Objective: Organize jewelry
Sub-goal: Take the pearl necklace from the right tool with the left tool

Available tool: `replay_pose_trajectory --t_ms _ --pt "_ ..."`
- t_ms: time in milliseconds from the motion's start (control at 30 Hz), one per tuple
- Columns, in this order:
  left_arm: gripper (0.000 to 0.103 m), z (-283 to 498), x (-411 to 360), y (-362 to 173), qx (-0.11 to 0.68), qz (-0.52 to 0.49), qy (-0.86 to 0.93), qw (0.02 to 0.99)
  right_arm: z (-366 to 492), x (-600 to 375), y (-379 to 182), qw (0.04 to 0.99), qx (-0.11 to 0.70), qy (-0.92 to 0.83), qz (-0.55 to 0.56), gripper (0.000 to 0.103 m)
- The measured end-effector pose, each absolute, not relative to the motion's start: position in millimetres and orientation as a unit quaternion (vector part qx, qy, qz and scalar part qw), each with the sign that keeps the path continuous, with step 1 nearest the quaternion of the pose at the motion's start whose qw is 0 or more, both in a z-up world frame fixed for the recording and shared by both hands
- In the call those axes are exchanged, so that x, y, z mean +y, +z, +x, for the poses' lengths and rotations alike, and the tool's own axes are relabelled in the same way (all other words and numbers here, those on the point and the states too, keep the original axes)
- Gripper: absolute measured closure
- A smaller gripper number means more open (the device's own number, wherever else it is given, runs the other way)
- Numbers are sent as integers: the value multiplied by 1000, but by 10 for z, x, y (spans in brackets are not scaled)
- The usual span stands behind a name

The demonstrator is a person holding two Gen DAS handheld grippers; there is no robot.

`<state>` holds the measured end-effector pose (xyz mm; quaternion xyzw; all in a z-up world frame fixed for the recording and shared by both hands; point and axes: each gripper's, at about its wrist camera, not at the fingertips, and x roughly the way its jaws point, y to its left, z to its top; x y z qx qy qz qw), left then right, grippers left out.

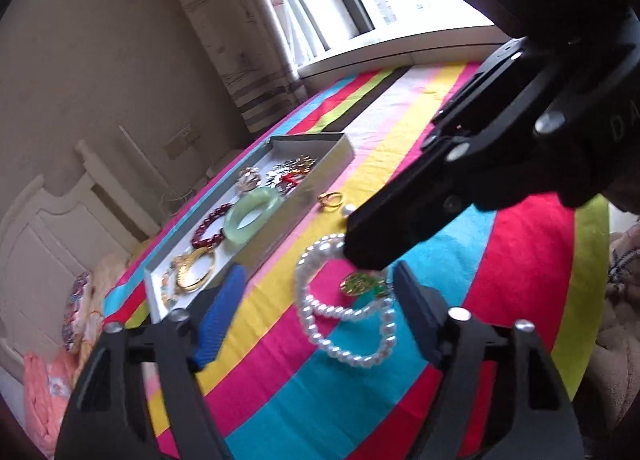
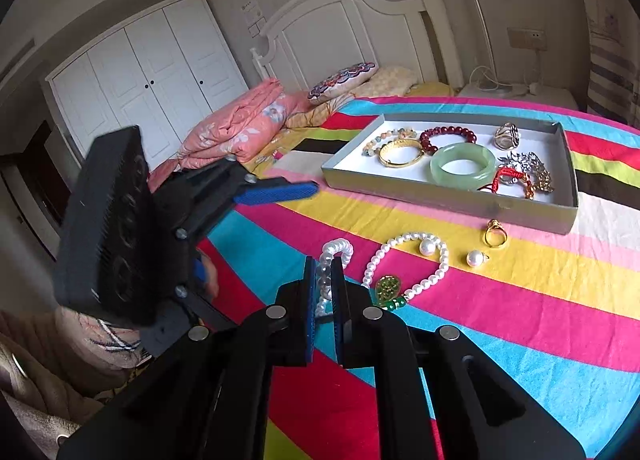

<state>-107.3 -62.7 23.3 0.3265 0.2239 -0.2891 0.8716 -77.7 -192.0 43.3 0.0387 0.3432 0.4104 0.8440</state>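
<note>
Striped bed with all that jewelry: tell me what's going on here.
A person with a gripper in each hand is sorting jewelry into a grey tray. The right gripper is shut on a pearl strand lying on the striped cover. The left gripper hovers open over the same pearls. A gold ring and a loose pearl remain outside the tray.

Each view looks down along its own fingers, close above the striped bedspread (image 2: 520,300); the left wrist view faces the window, the right wrist view the headboard; both share the tray (image 1: 328,164) and pearl necklace (image 2: 432,272) ahead.
</note>
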Motion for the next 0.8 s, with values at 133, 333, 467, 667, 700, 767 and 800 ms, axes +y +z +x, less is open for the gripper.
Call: replay_pose_trajectory --t_ms 133,333,467,667,700,767,800 --pt "80 -997 -644 235 240 294 -327 866 -787 -1892 457 843 339 415 39 94" --pt "96 -756 -367 407 250 183 -315 897 -575 -2208 436 869 329 356 98 92" --pt "96 -498 -211 575 257 123 -304 909 -238 -2306 323 903 360 232 37 92" --pt "96 -275 -120 773 259 55 -304 915 132 -2085 80 893 410 184 -34 92" --pt "96 -249 -119 800 258 49 -305 916 162 -2053 57 891 413 185 -37 91" --pt "96 -259 -116 852 256 41 -307 916 221 -2038 20 889 417 182 -40 82" --pt "96 -252 -126 877 254 38 -307 916 235 -2035 16 889 417 181 -40 68"
